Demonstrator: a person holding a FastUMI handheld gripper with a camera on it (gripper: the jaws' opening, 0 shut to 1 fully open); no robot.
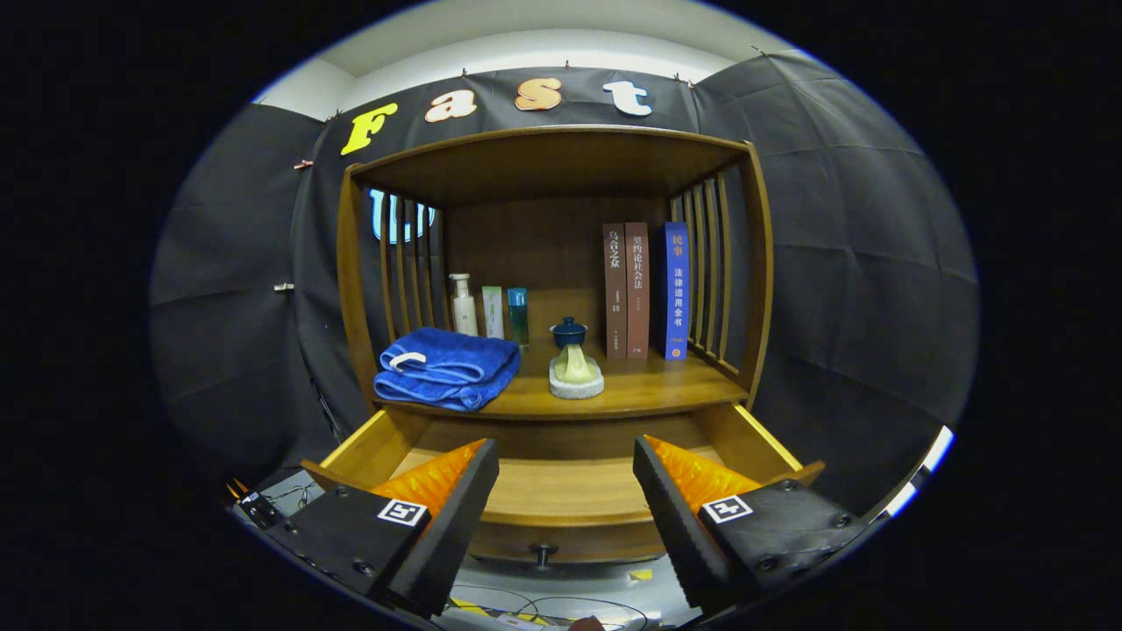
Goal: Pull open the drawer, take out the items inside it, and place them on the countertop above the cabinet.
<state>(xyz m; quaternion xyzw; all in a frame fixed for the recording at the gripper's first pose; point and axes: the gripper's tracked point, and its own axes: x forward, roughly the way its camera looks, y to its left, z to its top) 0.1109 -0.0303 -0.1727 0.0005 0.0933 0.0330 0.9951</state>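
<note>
The wooden cabinet point(552, 263) stands ahead of the gripper point(565, 464), and every place here is told from this cabinet. Its drawer point(561, 491) at the bottom is pulled out toward the gripper, and the part of the drawer floor that shows between the fingers is bare wood; the corners behind the fingers are hidden. A small dark knob point(543, 552) is on the front of the drawer, below and between the fingers. The tongs are wide apart and hold nothing, one finger over each side of the open drawer. On the countertop point(649, 390) just above the drawer, a folded blue towel point(447, 368) lies at the left side. Near the middle of the countertop a pale green object point(576, 368) sits on a grey round base, and a small dark blue lidded cup point(569, 332) is just behind it. At the back left stand a white bottle point(463, 305), a pale green tube point(493, 312) and a teal bottle point(518, 315) in a row. At the back right three books point(644, 291) stand upright, two brown and one blue, beside the side slats. Black cloth hangs behind and around the cabinet, with white wall above it. Some cables point(517, 605) lie on a pale floor below the drawer front
</note>
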